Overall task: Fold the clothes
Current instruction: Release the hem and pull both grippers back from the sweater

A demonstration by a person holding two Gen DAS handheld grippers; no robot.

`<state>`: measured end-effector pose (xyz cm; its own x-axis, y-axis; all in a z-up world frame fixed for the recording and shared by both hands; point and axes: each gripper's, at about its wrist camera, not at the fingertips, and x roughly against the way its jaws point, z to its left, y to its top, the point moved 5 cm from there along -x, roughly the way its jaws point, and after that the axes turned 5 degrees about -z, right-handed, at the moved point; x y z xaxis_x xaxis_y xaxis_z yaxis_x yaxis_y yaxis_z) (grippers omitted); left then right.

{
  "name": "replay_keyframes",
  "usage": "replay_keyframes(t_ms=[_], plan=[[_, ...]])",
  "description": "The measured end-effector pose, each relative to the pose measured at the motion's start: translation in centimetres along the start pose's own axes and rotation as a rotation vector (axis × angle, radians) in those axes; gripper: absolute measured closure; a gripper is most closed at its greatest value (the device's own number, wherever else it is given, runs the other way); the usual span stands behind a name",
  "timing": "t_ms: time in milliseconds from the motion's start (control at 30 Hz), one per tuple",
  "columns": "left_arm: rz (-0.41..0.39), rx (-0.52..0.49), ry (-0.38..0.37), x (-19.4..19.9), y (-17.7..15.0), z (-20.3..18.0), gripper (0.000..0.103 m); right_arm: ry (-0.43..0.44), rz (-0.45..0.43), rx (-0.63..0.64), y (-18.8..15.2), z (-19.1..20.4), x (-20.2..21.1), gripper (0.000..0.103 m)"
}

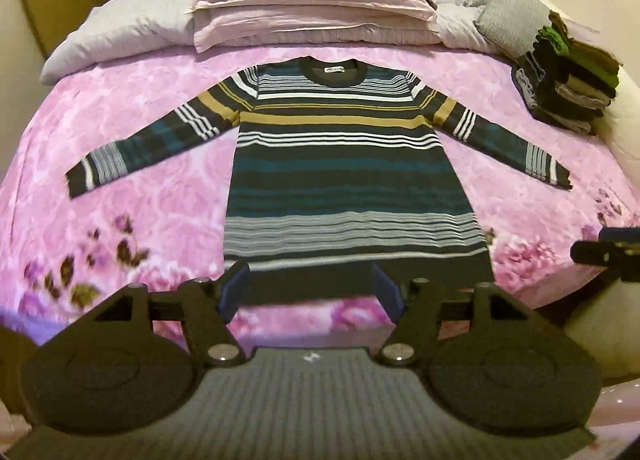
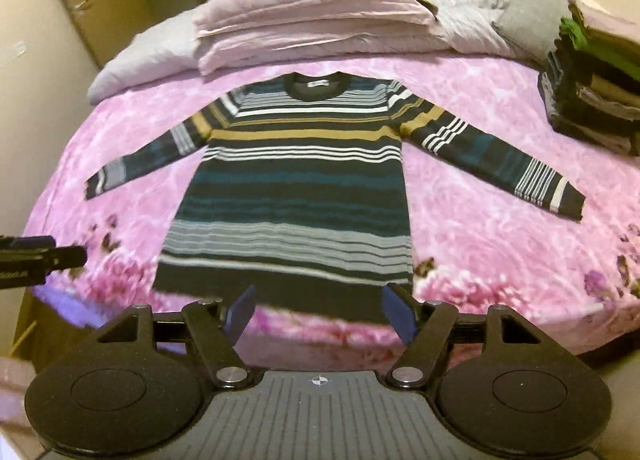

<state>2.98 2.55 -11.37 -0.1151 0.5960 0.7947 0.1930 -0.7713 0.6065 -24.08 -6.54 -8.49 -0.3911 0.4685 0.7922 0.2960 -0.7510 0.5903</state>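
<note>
Left wrist view: sweater (image 1: 340, 164) lay flat on the bed (image 1: 140, 200), long axis 12 to 6 o'clock, hem toward both wide, empty hand-held grippers, left (image 1: 310, 292) and right (image 2: 320, 314), about equally near.

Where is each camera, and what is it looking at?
Left wrist: sits on the left tongs, looks down and forward at the sweater spread flat on the bed; its own open tongs show, plus the right tongs at the right edge.
Right wrist: sits on the right tongs, faces the same way; its open tongs show, the left tongs at the left edge.
Both share the sweater, pillows and clothes pile.
</note>
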Motion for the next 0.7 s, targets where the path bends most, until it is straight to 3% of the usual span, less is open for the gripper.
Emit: replay_keyframes(t_ms=[367, 700], plan=[[-0.056, 0.023, 0.044, 8.4, -4.3, -3.5, 0.037, 0.044, -0.003, 0.07, -4.9, -0.1, 7.5, 0.036], [-0.076, 0.005, 0.066, 11.2, -6.0, -5.2, 0.033, 0.047, -0.014, 0.091, -6.5, -0.7, 9.4, 0.035]])
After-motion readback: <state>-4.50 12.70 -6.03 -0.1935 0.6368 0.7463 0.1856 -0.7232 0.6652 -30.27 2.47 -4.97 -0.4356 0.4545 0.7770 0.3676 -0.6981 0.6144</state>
